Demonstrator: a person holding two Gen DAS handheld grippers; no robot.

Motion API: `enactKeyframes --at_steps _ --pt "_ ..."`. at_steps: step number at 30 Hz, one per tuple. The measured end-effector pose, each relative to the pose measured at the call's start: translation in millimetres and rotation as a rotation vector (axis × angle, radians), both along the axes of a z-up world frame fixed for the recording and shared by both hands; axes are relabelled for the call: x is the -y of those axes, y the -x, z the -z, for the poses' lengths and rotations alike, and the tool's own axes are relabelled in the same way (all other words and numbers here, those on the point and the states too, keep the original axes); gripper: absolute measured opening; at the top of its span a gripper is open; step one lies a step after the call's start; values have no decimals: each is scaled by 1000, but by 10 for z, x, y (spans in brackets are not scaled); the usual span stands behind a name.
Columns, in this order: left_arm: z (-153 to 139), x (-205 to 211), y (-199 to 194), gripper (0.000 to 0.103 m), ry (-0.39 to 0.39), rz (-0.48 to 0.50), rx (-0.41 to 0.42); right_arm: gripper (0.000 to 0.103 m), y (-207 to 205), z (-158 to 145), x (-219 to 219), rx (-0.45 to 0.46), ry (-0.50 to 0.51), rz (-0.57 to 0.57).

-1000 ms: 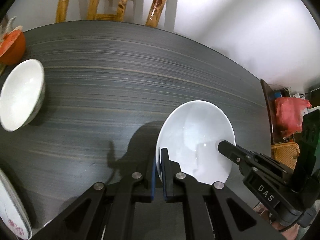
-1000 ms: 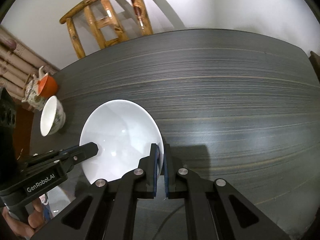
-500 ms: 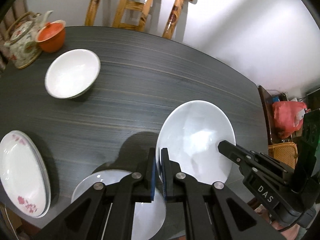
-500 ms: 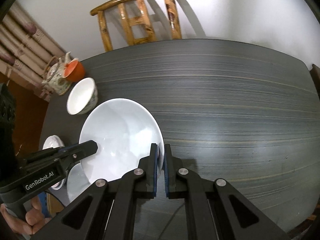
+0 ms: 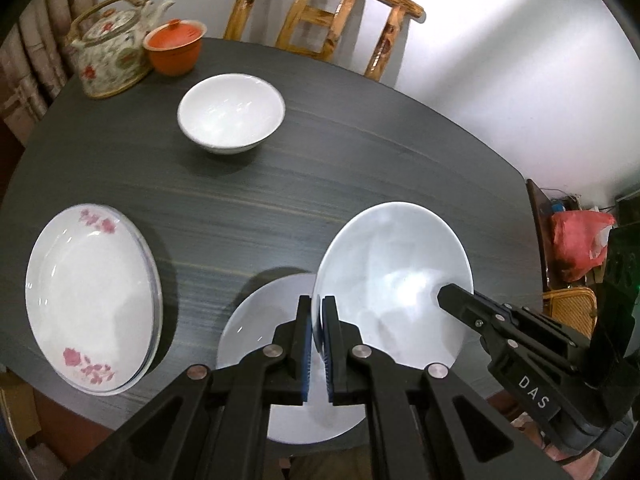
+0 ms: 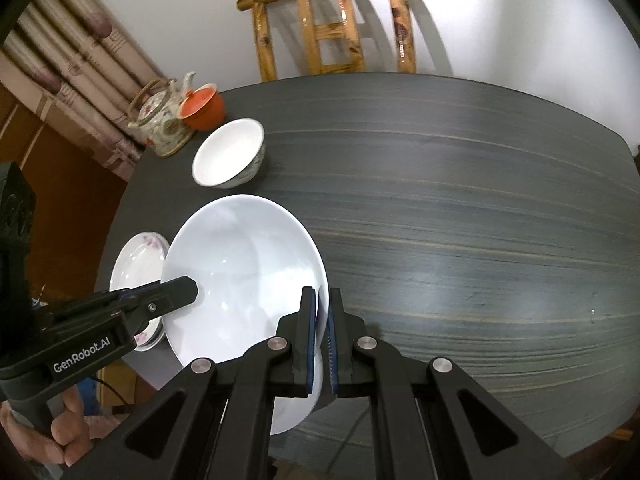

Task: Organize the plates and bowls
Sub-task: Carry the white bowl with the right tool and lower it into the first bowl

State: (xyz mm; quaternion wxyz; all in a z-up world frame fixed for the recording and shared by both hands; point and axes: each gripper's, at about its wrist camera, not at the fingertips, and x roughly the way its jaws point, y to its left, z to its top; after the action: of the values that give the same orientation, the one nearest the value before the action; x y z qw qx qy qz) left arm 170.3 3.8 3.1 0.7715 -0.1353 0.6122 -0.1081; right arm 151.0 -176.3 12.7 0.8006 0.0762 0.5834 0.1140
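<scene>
Bowl point(image 5: 394, 280), large and white, hangs above the plain plate point(image 5: 264, 320) at the near edge; we have left gripper point(image 5: 317, 344) and right gripper point(image 6: 322, 350) clamped on opposite rims. Flowered plates point(image 5: 90, 296) stacked left; small bowl point(image 5: 231, 112) far off, unsorted.

Large bowl point(image 5: 390, 276): plain white, glossy. Small bowl point(image 5: 231, 112): white inside; faint grey-green pattern on its outer wall in the right wrist view. Stacked plates point(image 5: 90, 292): white with pink flower sprays at the rim. Plate under the large bowl point(image 5: 260, 320): plain white. Teapot point(image 5: 110, 52): cream, red floral print. Lidded cup point(image 5: 174, 50): orange-red. Bench point(image 5: 360, 152): dark grey, streaked grain. Both tools: black, blue pads point(image 5: 306, 354).
</scene>
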Motion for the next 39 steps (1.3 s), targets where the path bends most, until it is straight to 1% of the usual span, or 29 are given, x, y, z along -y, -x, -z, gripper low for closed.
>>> enactKeyframes --at_steps 9,17,22,29,39 --pt "262 -207 188 5 -2 -20 -50 6 204 212 -223 -41 0 -26" --pt "497 -225 312 5 -23 -17 -81 6 348 455 -259 -87 -18 -13" --pt "632 -203 353 6 -42 -14 -96 6 383 566 -317 -107 -2 -19" --pt "671 -131 373 6 -94 6 -80 7 439 663 -288 -128 1 -12" --pt "771 -43 376 7 -129 16 -86 8 446 758 -292 -143 7 -4"
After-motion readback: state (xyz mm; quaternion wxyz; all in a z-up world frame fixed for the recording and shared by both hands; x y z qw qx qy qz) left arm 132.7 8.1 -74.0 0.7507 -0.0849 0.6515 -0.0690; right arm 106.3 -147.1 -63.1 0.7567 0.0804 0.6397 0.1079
